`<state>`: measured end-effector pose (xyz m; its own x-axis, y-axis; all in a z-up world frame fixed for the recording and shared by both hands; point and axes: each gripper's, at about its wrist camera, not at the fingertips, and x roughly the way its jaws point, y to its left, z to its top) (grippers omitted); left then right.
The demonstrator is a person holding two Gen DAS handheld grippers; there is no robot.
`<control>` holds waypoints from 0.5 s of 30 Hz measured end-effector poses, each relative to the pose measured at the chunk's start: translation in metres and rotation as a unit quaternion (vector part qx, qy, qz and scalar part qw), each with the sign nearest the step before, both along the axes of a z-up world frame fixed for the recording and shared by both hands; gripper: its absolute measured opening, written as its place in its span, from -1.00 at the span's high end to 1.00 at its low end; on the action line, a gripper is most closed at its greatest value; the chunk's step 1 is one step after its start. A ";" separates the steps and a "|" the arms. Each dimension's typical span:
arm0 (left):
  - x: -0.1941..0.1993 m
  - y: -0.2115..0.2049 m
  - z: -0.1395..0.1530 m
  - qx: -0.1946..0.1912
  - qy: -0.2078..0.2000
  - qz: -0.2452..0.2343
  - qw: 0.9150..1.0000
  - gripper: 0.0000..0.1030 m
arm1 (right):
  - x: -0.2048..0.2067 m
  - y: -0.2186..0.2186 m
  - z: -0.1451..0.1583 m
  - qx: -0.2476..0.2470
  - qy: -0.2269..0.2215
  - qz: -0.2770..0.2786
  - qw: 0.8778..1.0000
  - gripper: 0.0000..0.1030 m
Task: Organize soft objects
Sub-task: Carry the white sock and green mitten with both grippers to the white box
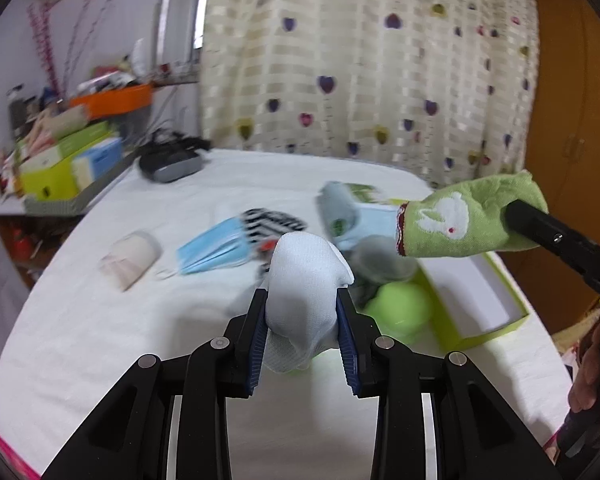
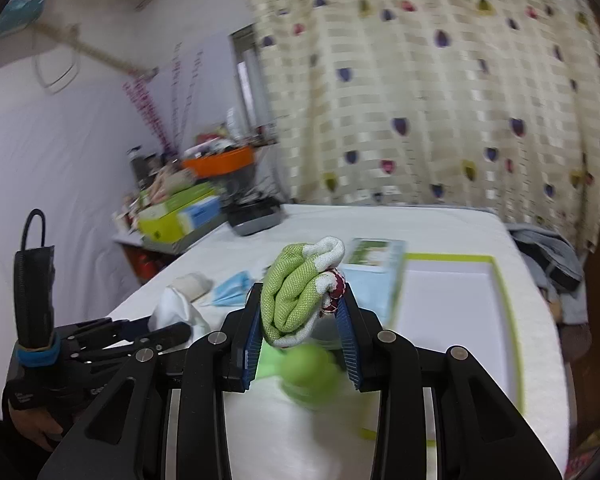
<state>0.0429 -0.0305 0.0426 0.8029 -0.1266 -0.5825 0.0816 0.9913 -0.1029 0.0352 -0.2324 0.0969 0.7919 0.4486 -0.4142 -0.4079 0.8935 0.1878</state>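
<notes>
White bed (image 1: 100, 340), white sock (image 1: 304, 280) between left jaws, green sock (image 2: 296, 292) between right jaws

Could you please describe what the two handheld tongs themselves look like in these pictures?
Both the left tongs and right tongs have black angular linkages with silver pivot bolts and ribbed blue finger pads. The left handle carries a blue band and a looped black cable.
</notes>
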 end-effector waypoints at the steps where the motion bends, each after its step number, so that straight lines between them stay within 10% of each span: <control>1: 0.001 -0.006 0.001 0.001 -0.002 -0.006 1.000 0.40 | 0.000 -0.009 0.000 0.004 0.001 -0.010 1.000 0.31; 15: 0.041 -0.107 0.007 0.000 0.000 -0.107 0.994 0.40 | 0.031 -0.106 -0.040 0.026 0.066 -0.122 0.990 0.31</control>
<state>0.0843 -0.1372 0.0500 0.7573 -0.2952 -0.5826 0.2912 0.9511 -0.1035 0.0666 -0.3389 0.0565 0.8200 0.2742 -0.5025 -0.1501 0.9501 0.2735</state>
